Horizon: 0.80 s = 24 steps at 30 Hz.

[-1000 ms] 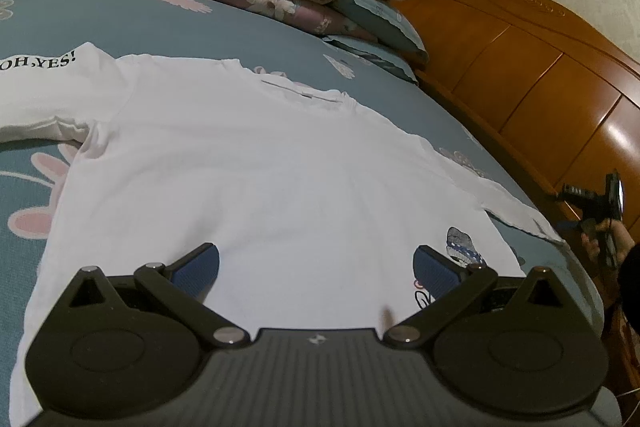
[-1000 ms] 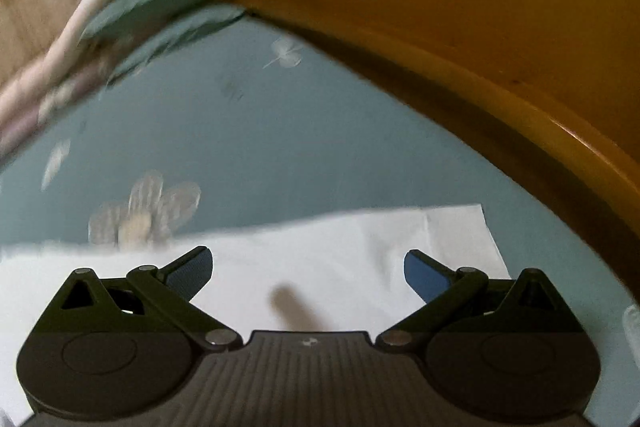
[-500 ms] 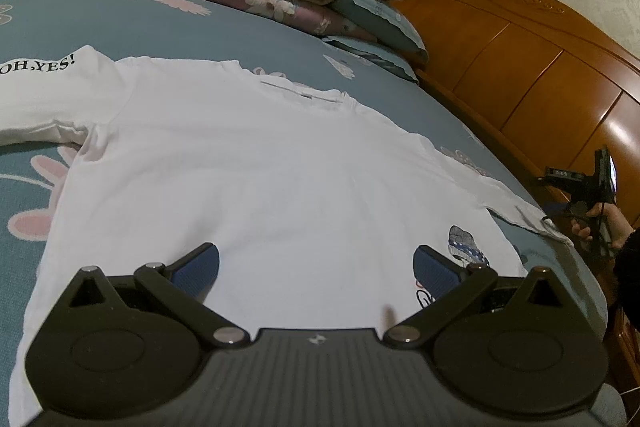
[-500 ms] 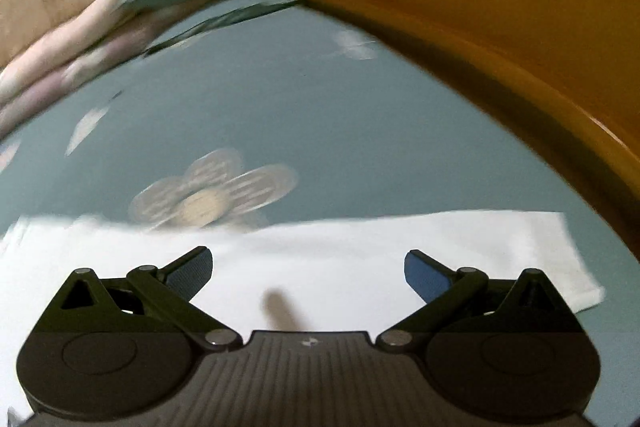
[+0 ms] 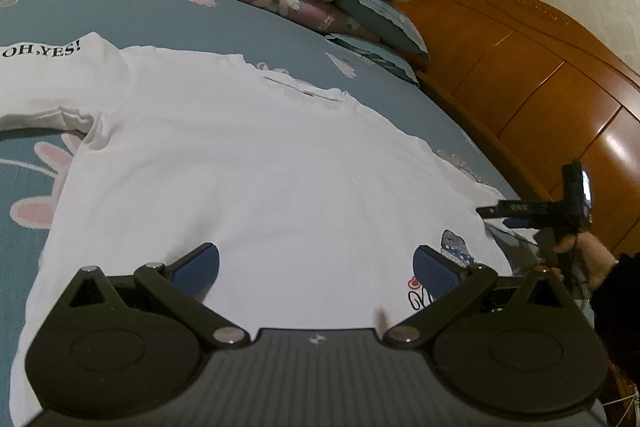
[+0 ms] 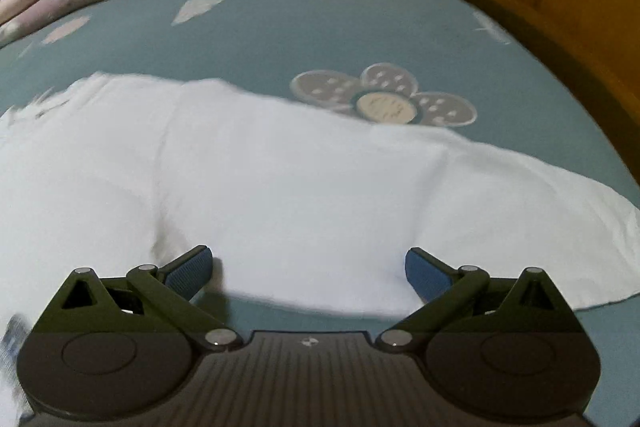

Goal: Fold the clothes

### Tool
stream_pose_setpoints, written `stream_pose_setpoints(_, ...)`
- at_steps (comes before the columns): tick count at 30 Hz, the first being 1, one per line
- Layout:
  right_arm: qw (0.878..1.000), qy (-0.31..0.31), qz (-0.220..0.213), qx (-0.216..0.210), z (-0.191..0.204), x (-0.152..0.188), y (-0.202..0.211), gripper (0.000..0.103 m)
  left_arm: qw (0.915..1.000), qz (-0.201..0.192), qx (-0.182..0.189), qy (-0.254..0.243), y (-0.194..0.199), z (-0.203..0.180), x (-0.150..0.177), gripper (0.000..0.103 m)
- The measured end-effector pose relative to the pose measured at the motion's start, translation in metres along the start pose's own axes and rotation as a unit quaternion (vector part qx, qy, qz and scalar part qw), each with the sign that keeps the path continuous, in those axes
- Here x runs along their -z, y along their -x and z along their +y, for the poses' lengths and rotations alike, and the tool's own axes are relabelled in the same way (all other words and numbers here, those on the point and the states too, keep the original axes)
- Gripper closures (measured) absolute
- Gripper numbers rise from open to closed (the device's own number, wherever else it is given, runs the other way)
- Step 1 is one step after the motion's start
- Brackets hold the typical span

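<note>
Both tongs gape wide: left tongs [image 5: 316, 263] hover over the spread shirt [image 5: 260, 167], right tongs [image 6: 308, 267] line up on its sleeve [image 6: 500, 211] at lower right, likely to fold it in.

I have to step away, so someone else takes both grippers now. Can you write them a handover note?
Left gripper: open, empty, over the white T-shirt.
Right gripper: open, empty, at the shirt's right sleeve.
The shirt lies spread flat on the blue bedsheet, sleeves out.
Done: nothing folded yet.
Left: fold both sleeves in, then the body.
</note>
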State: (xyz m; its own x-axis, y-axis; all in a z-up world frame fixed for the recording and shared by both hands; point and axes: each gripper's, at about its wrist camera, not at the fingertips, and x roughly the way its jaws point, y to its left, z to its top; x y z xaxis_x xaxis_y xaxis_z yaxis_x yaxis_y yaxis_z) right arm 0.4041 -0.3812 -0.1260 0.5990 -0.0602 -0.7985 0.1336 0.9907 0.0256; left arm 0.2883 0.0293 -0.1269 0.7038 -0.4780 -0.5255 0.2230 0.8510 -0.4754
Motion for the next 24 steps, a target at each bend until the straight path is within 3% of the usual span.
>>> stream_pose_setpoints(2,1.0,-0.005,0.011,-0.026,-0.008,-0.008,0.006,0.0,1.0,0.001,-0.001,-0.001,0.0,0.0,0.0,0.001)
stream_pose_setpoints(4,0.999,-0.035,-0.017,-0.033,-0.02,-0.015,0.013,0.0,1.0,0.0,-0.002,-0.002,-0.001,0.0,0.0,0.001)
stream_pose_setpoints(6,0.998,-0.057,-0.041,-0.011,-0.031,-0.025,0.006,0.0,1.0,0.0,-0.003,-0.005,-0.001,-0.001,0.0,0.001)
stream_pose_setpoints(9,0.996,-0.079,-0.036,0.019,-0.048,-0.031,-0.016,0.0,1.0,0.001,-0.004,-0.005,-0.001,-0.001,0.0,0.001)
stream_pose_setpoints(11,0.997,-0.076,-0.026,0.017,-0.046,-0.026,-0.014,0.0,1.0,0.001,-0.002,-0.002,-0.001,-0.001,0.0,0.001)
stream_pose_setpoints(15,0.997,-0.052,0.007,-0.055,-0.041,-0.026,0.006,0.0,1.0,0.001,-0.003,-0.002,-0.001,-0.001,0.0,0.001)
stream_pose_setpoints(17,0.994,-0.074,-0.015,-0.074,-0.048,-0.035,0.012,0.0,1.0,0.001,-0.004,-0.003,-0.001,-0.002,0.0,0.001)
stream_pose_setpoints(21,0.987,-0.134,-0.062,-0.07,-0.07,-0.061,0.004,0.0,1.0,0.0,-0.004,-0.003,-0.002,-0.002,0.001,0.001)
stream_pose_setpoints(24,0.982,-0.167,-0.064,-0.056,-0.082,-0.071,-0.02,0.0,1.0,0.001,-0.002,-0.002,-0.002,-0.001,0.001,0.001)
